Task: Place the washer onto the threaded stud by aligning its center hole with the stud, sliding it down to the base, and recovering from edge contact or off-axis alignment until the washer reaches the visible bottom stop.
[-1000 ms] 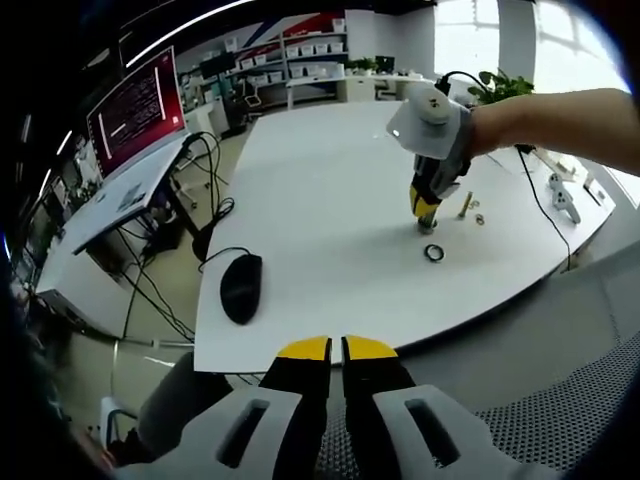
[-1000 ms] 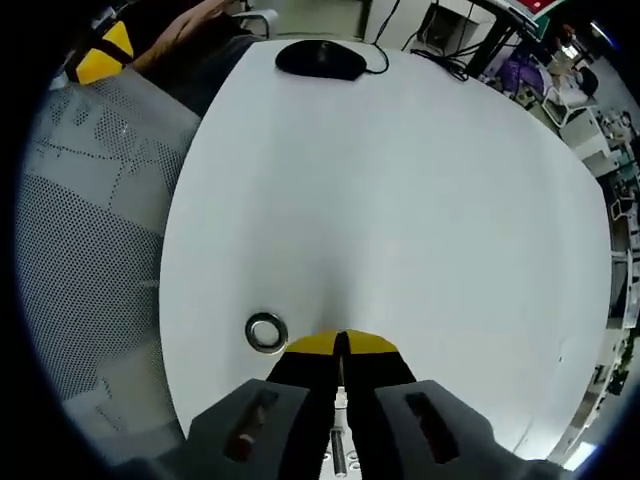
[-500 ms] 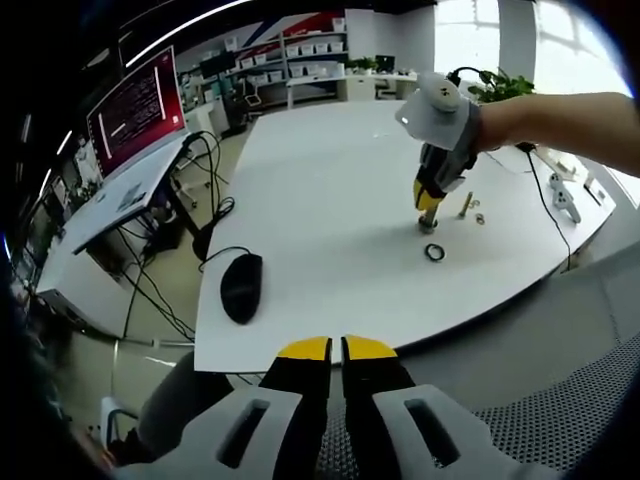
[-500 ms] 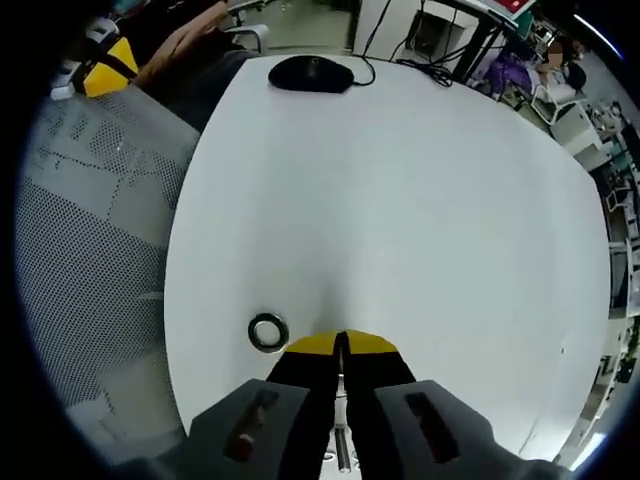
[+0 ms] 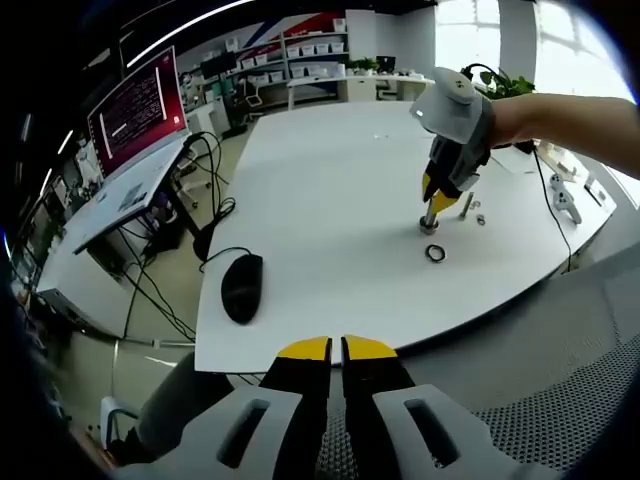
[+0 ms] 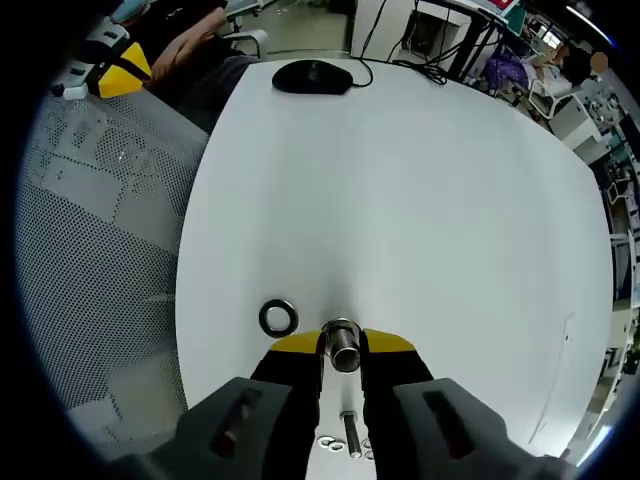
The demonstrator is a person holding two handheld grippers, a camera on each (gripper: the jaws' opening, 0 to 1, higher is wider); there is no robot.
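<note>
standing upright on the white surface (image 6: 420, 190), the threaded stud (image 6: 343, 345) sits between the yellow tips of the right gripper (image 6: 342, 344), whose jaws stand a little apart on either side of it; whether the pads actually press the stud i cannot tell. from the left gripper view the same right gripper (image 5: 443, 196) hangs over the stud (image 5: 430, 220), tilted down onto it. the washer (image 6: 278, 318) lies flat on the surface just beside the stud, touching nothing, seen also as a dark ring (image 5: 434, 253). a few smaller rings and another bolt (image 6: 351, 435) lie behind the jaws. the left gripper (image 5: 327, 350) waits well back past the surface edge, jaws together and empty, near the black mouse (image 5: 241, 286).

to do this step well, the stud likely wants to be left standing square before the washer is fetched. pinching the washer by its rim, clear of the hole, should keep the centre visible. bringing it level over the stud top and lowering slowly seems wise; if an edge catches on the thread, a small lift and re-centre probably beats pushing.
</note>
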